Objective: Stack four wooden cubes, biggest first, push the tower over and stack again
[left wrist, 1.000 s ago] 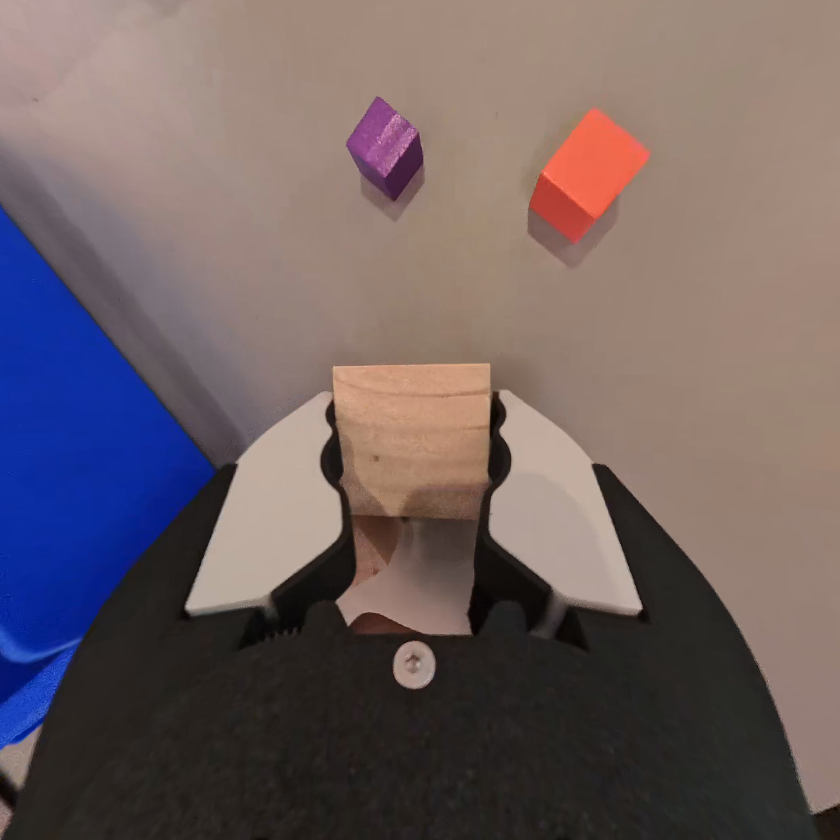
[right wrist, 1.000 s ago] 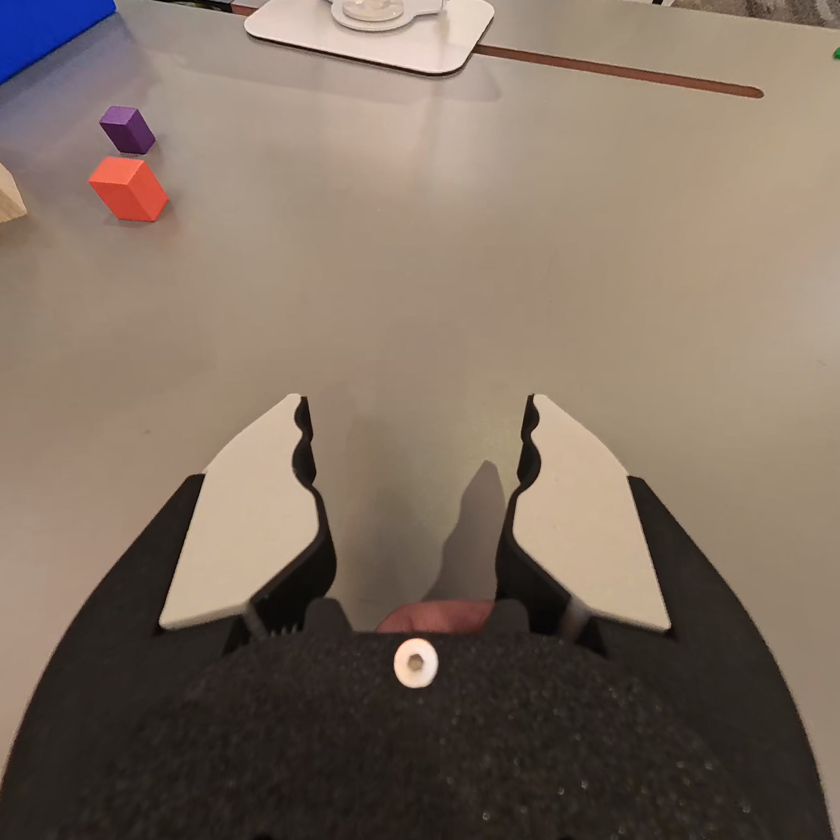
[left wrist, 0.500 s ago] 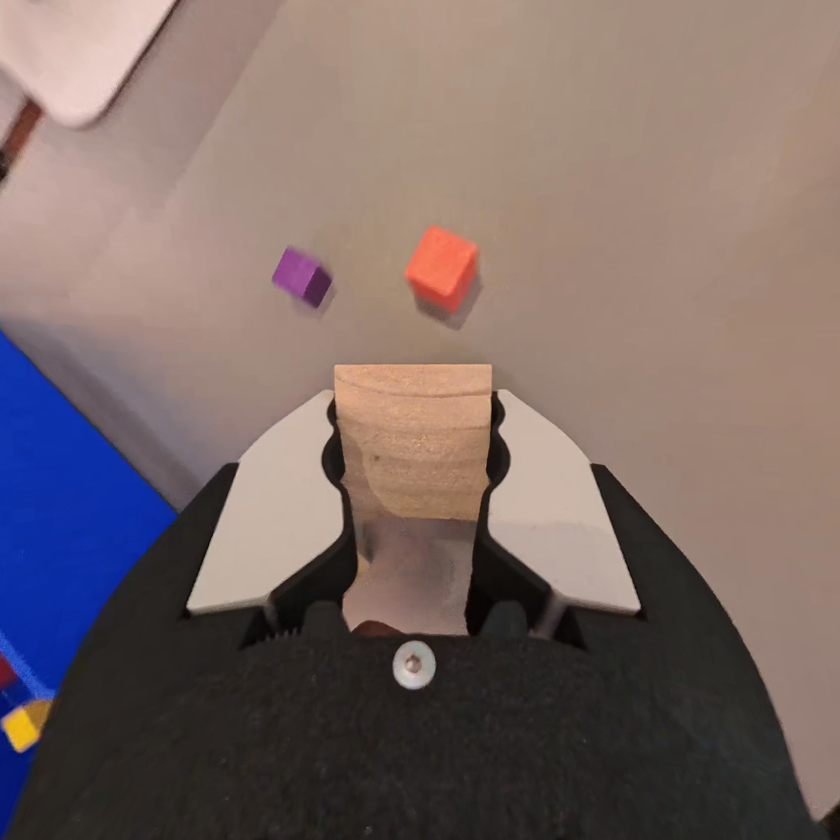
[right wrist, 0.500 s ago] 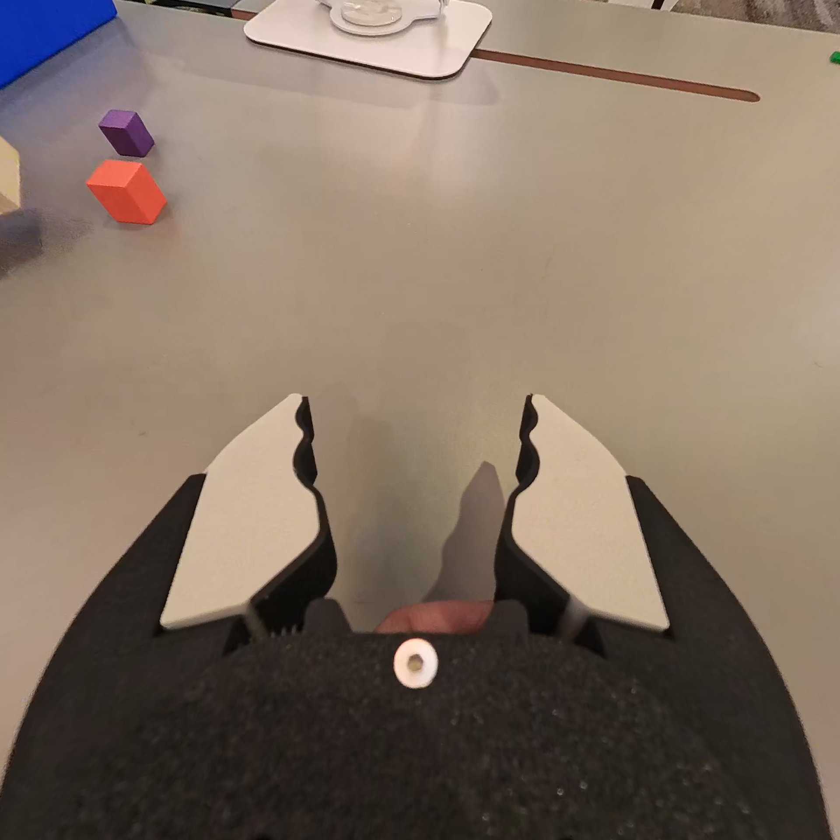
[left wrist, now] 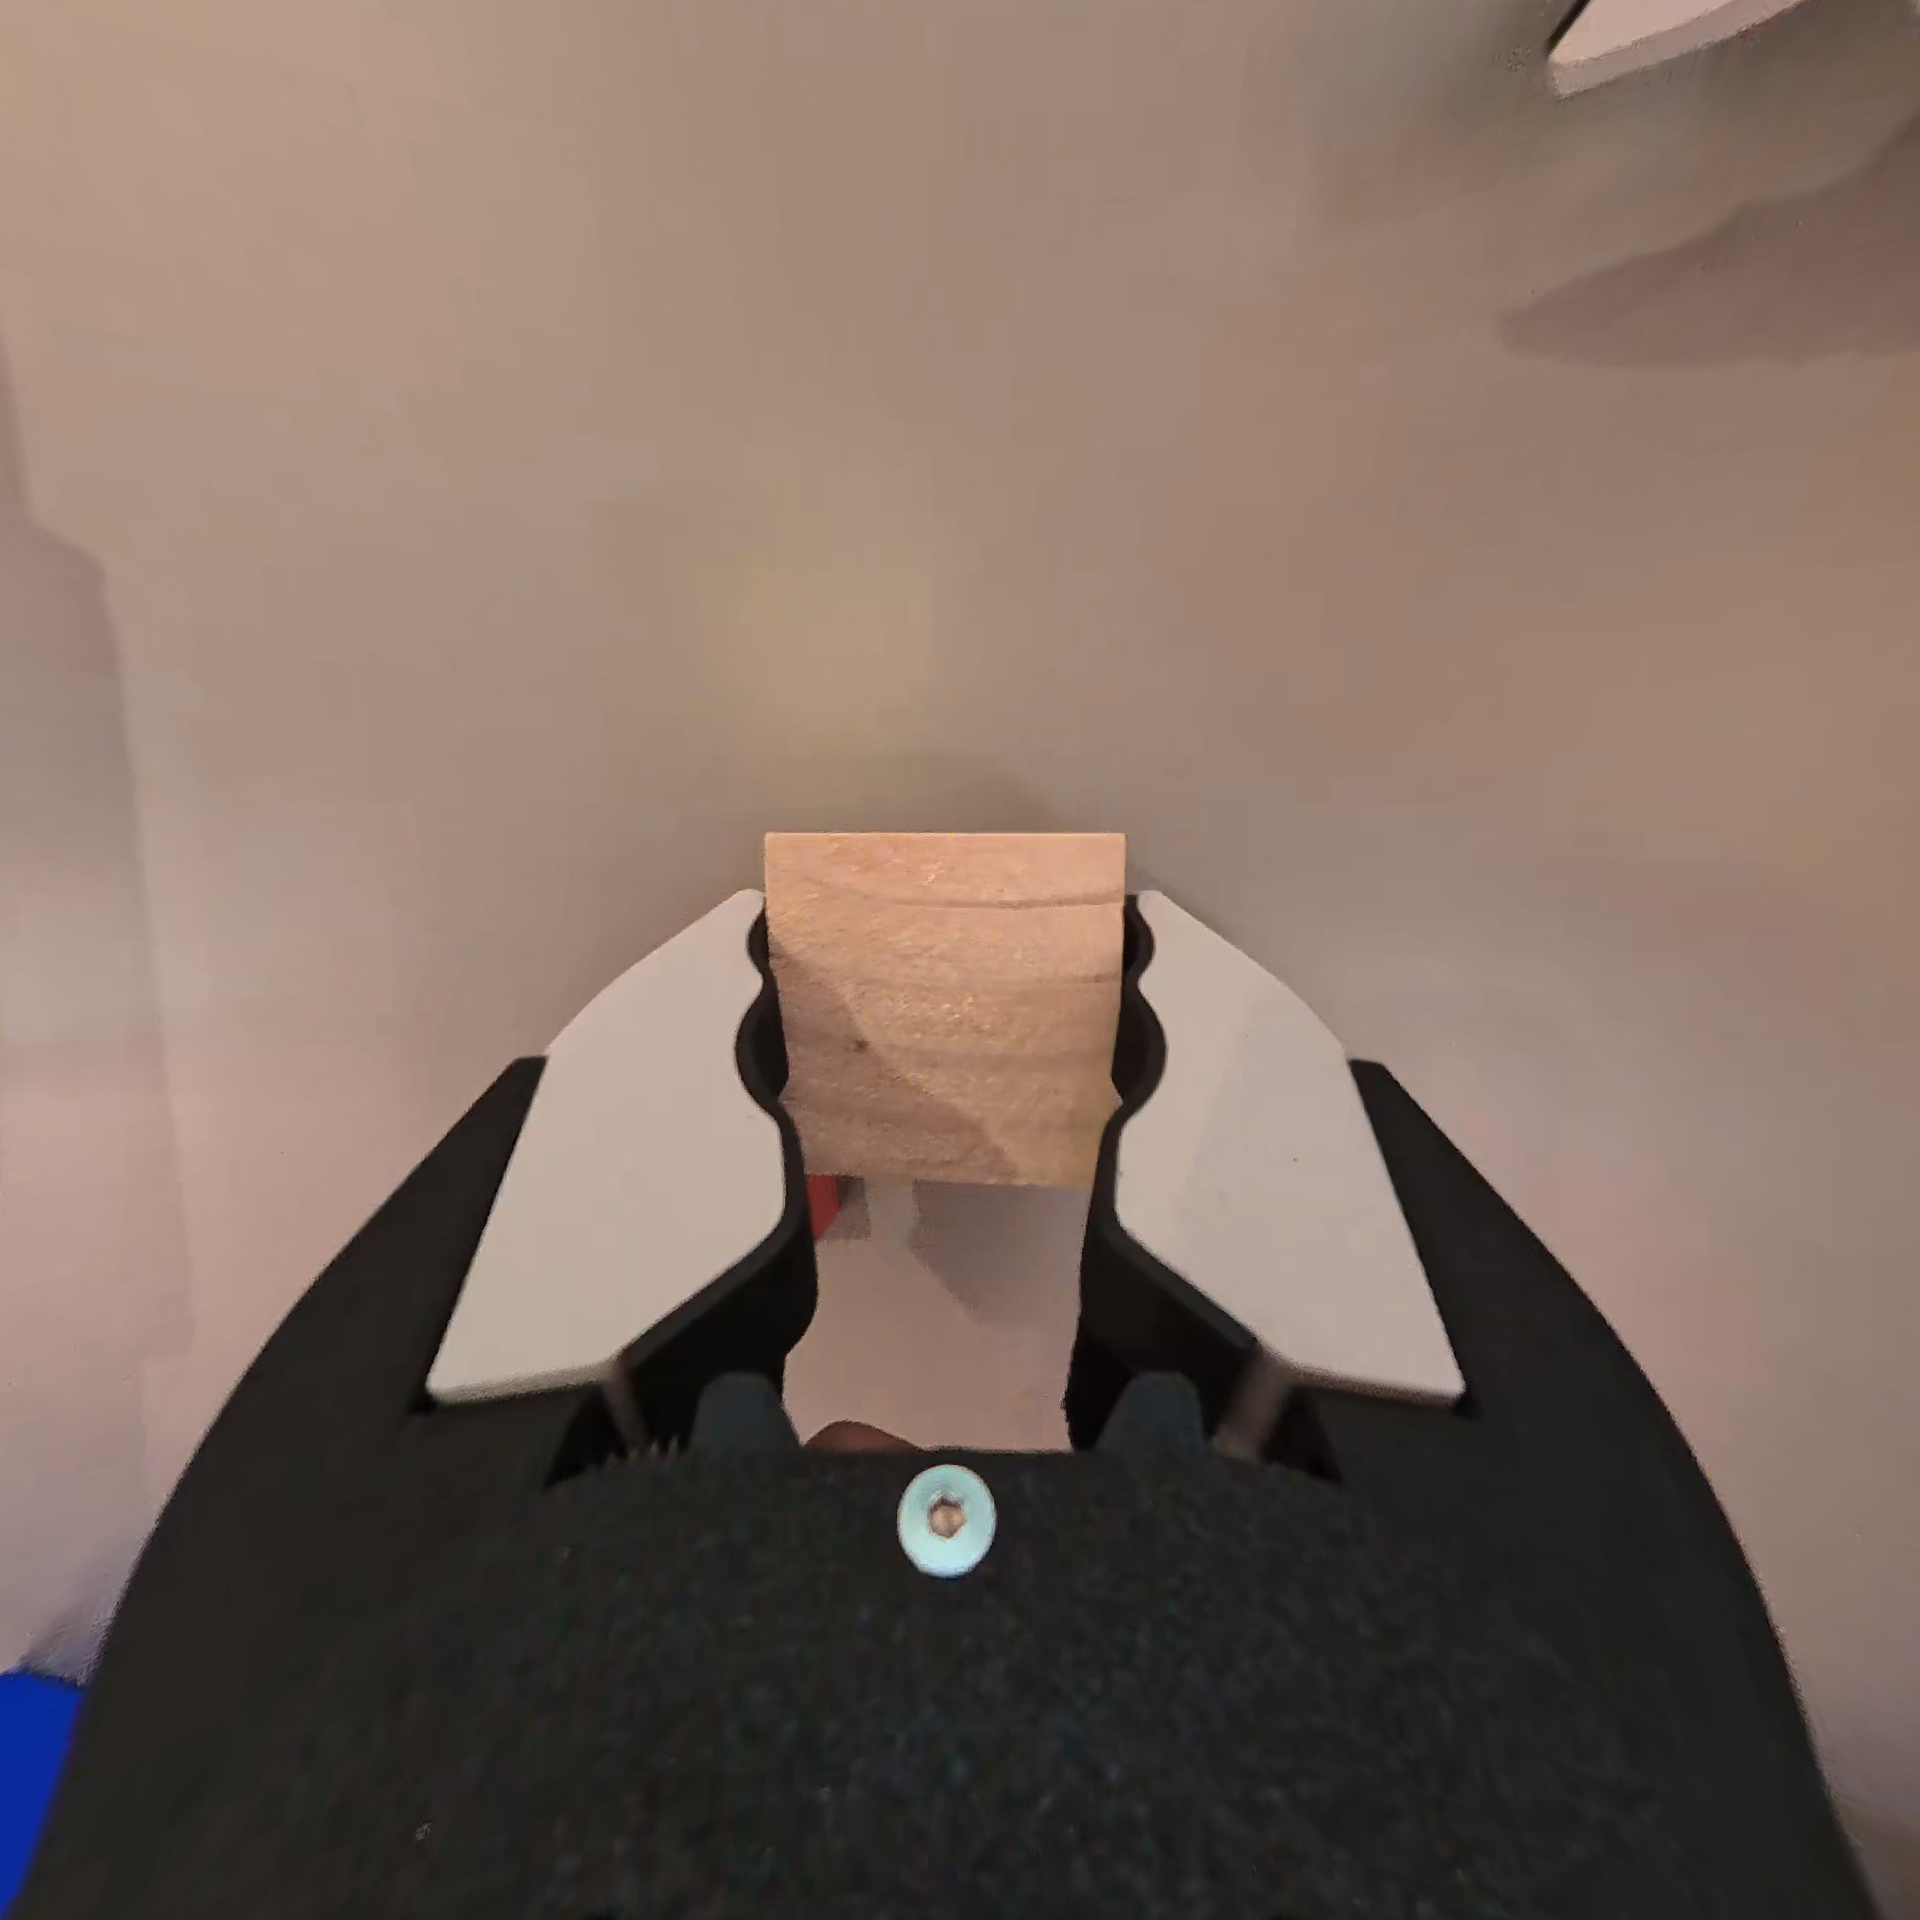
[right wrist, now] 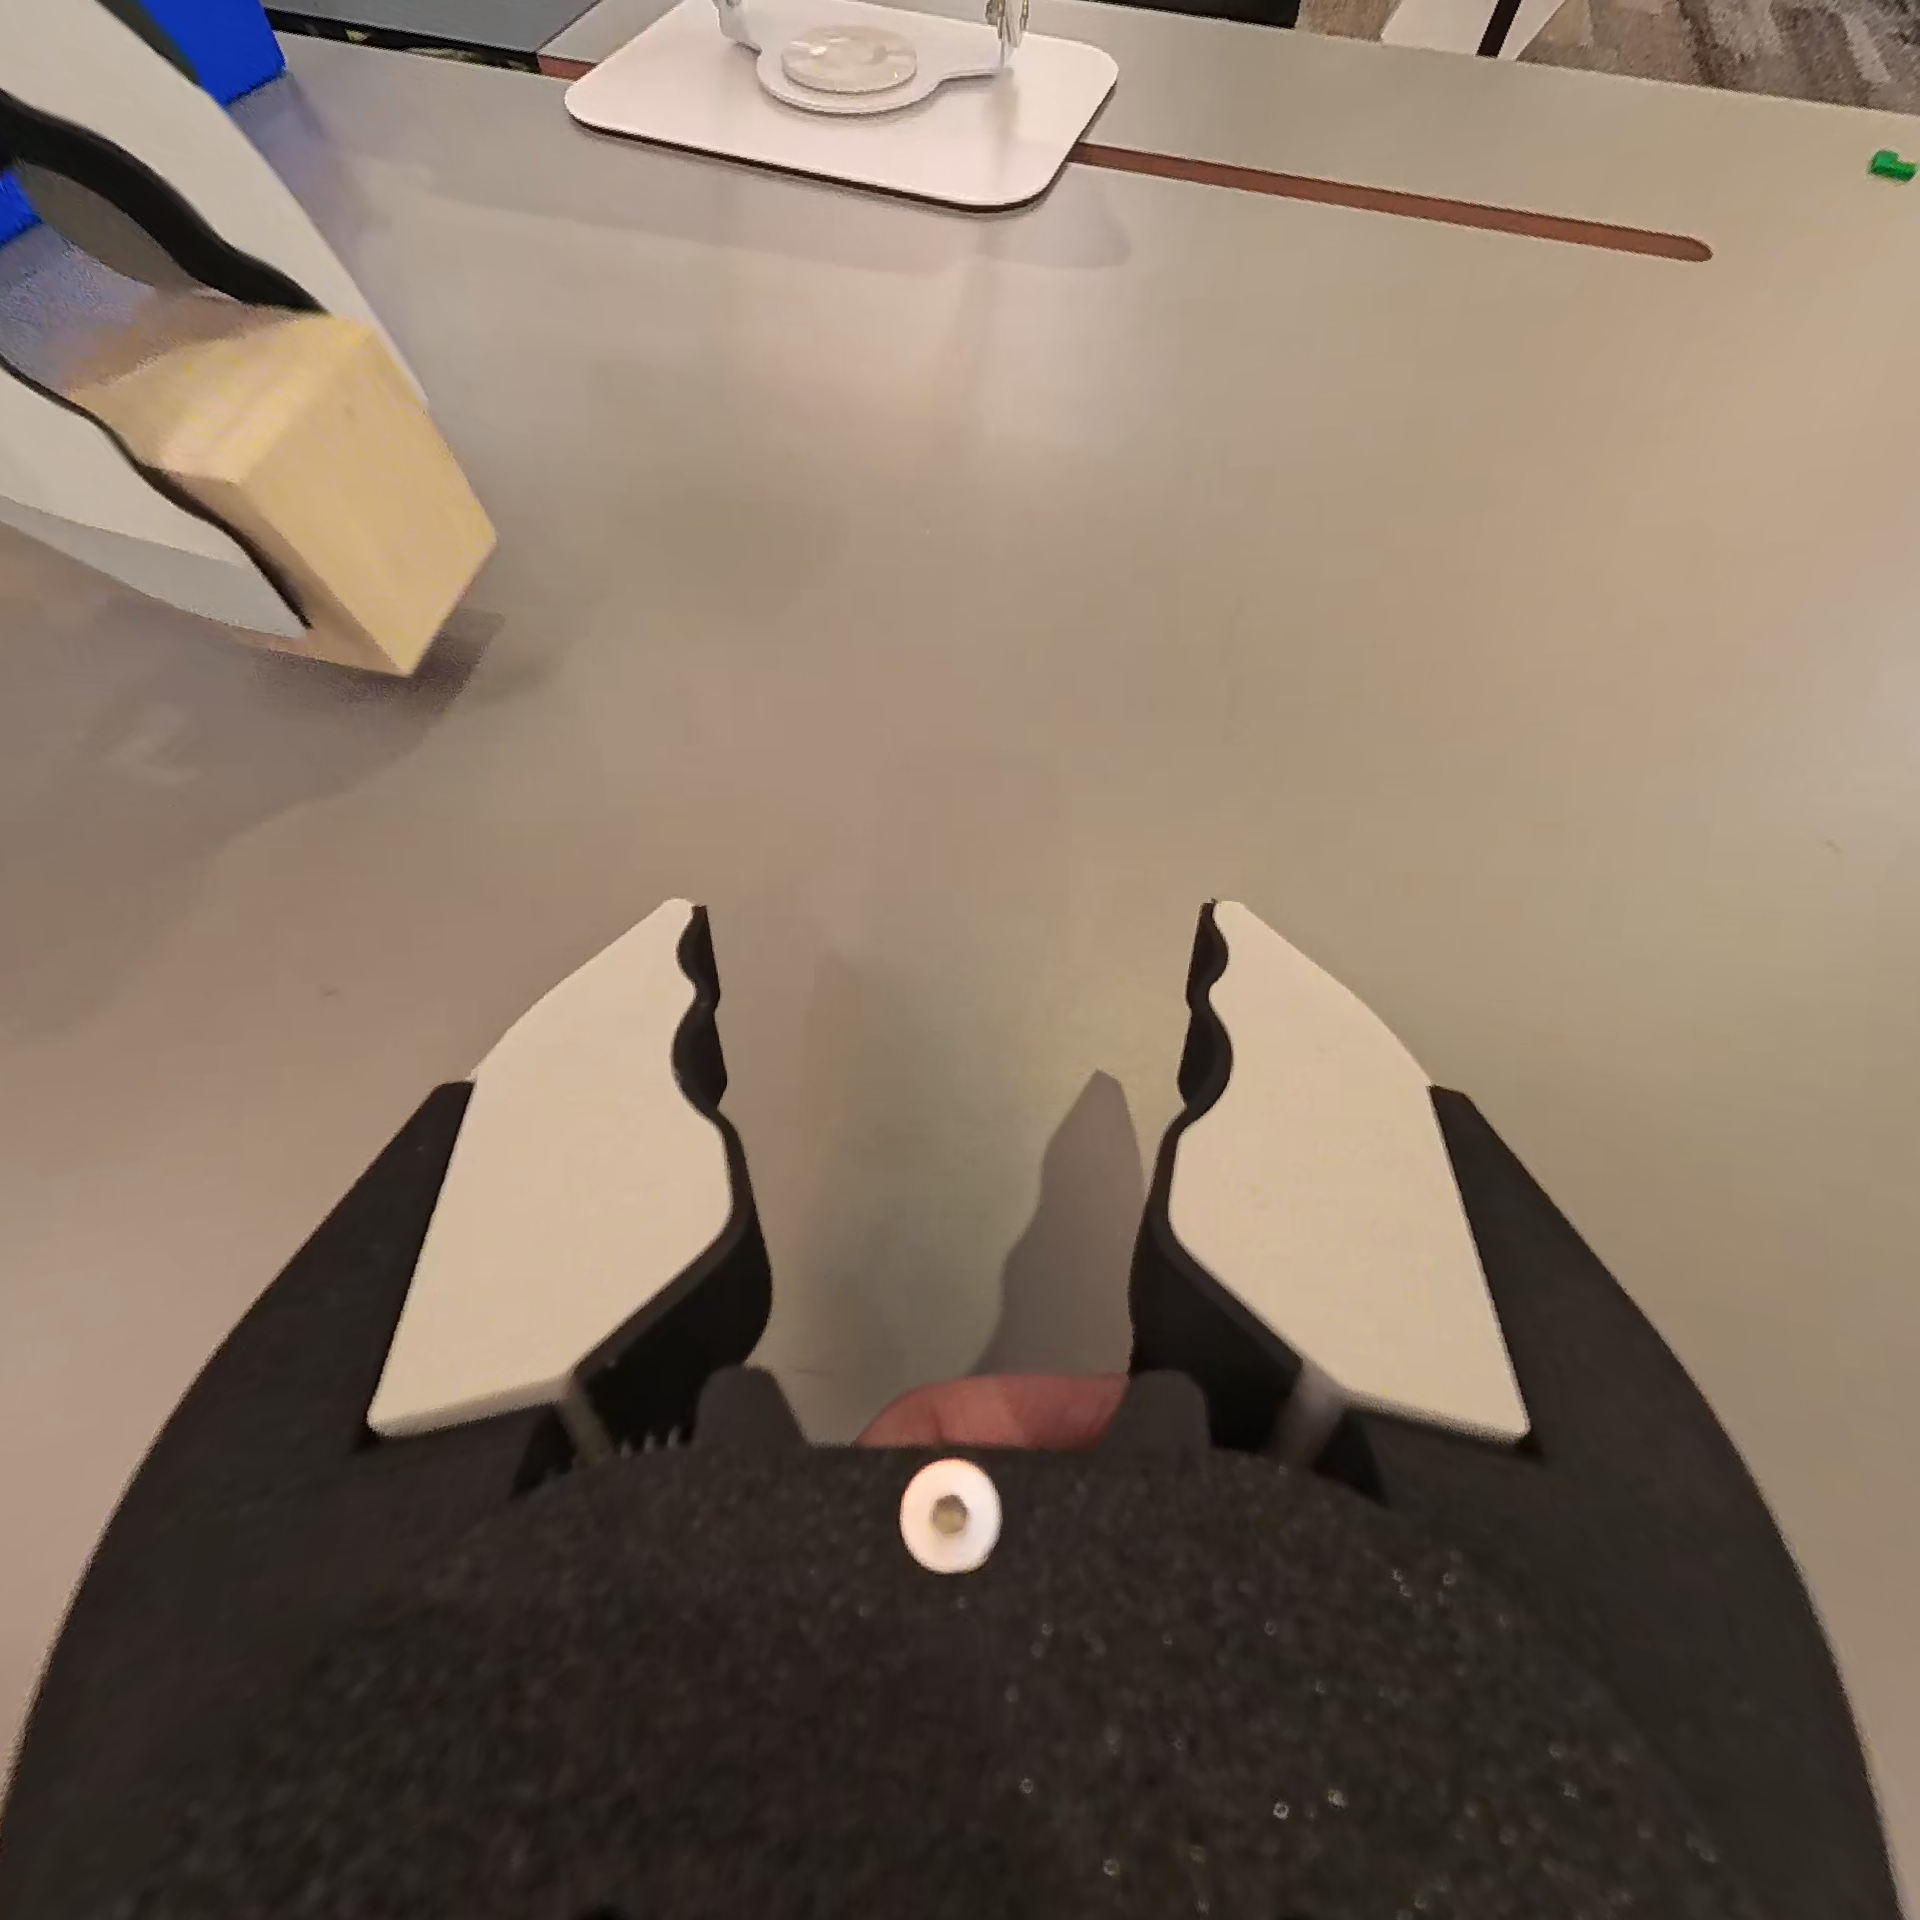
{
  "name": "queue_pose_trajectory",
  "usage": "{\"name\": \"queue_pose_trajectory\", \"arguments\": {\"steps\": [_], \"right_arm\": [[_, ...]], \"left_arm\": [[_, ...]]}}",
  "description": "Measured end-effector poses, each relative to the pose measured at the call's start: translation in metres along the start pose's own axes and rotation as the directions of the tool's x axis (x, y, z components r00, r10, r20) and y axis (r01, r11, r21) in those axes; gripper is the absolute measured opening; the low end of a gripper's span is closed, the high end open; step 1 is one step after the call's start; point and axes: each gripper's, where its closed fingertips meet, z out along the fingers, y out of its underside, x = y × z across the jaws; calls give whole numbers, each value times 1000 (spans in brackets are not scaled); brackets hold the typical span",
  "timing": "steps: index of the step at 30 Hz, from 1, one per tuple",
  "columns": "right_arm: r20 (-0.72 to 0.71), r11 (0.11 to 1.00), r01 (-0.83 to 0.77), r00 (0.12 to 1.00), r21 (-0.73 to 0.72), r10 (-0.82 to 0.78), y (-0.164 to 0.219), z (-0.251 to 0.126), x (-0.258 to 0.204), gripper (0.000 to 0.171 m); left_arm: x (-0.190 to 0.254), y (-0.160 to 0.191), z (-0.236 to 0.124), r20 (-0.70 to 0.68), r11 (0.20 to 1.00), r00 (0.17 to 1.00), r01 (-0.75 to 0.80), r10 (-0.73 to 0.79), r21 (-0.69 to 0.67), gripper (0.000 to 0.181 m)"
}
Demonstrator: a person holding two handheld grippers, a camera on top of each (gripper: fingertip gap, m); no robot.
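Observation:
My left gripper (left wrist: 948, 914) is shut on a plain wooden cube (left wrist: 945, 1008), the large unpainted one. In the right wrist view the same cube (right wrist: 343, 499) shows at the left, tilted, with its lower corner at or just above the grey table (right wrist: 1039, 623). A sliver of the orange cube (left wrist: 823, 1205) shows under the held cube. The purple cube is hidden. My right gripper (right wrist: 951, 920) is open and empty, low over the table to the right of the left gripper.
A white flat pad (right wrist: 842, 114) with a clear round fitting stands at the table's far edge, and its corner shows in the left wrist view (left wrist: 1662, 42). A dark slot (right wrist: 1403, 203) runs along the far side. A blue object (right wrist: 223, 42) sits at the far left.
My left gripper has carried the wooden cube to the right, past the purple and orange cubes, and down near the table in front of the right gripper. The right gripper has stayed put.

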Motion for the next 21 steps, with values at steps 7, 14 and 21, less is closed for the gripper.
{"name": "queue_pose_trajectory", "arguments": {"steps": [7, 14, 21], "right_arm": [[6, 1000, 2, 1000, -7, -2, 2, 2, -1, 86], [4, 1000, -3, 1000, -6, 3, 2, 1, 1, 86], [17, 1000, -2, 1000, -9, 2, 2, 2, -1, 86]], "left_arm": [[-8, 3, 18, -55, 999, 998, 9, -11, -35, 61], [-12, 3, 22, -50, 1000, 999, -1, 1, -10, 65], [-18, -15, -24, 112, 975, 985, 111, -134, 194, 88]]}}
